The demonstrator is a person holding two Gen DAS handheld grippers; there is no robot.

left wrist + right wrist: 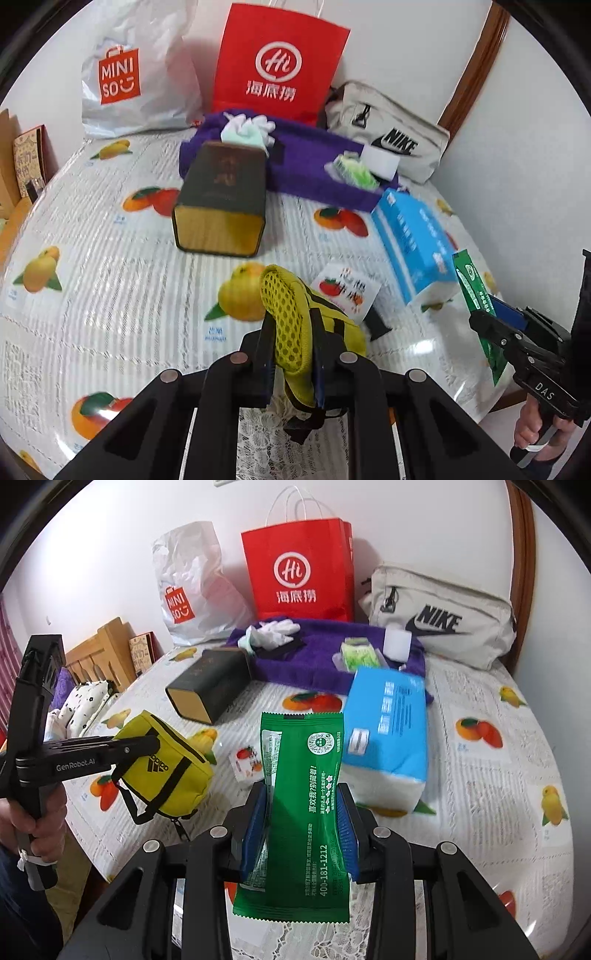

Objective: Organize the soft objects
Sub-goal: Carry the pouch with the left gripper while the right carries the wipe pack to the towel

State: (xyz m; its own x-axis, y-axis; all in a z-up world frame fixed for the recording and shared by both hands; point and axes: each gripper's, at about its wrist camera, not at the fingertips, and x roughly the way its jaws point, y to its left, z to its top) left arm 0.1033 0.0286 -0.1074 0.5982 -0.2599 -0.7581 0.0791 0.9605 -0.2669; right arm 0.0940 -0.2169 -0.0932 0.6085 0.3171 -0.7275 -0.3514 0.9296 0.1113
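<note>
My left gripper [291, 332] is shut on a yellow Adidas pouch [295, 325] and holds it above the table's front edge; the pouch also shows in the right wrist view [166, 764]. My right gripper [303, 812] is shut on a flat green packet [303, 812], held upright above the table; in the left wrist view the packet [472, 291] is at the far right. A blue tissue pack [388, 734], a purple towel [314, 657] with white gloves [273, 631] and a green-and-white pack [360, 655] on it lie behind.
A dark box with a gold end [221, 199] lies on its side mid-table. A red paper bag [277, 62], a white Miniso bag [133, 81] and a beige Nike bag [391, 129] stand along the back wall. A small fruit-print packet [347, 291] lies near the front. The tablecloth [110, 258] has fruit prints.
</note>
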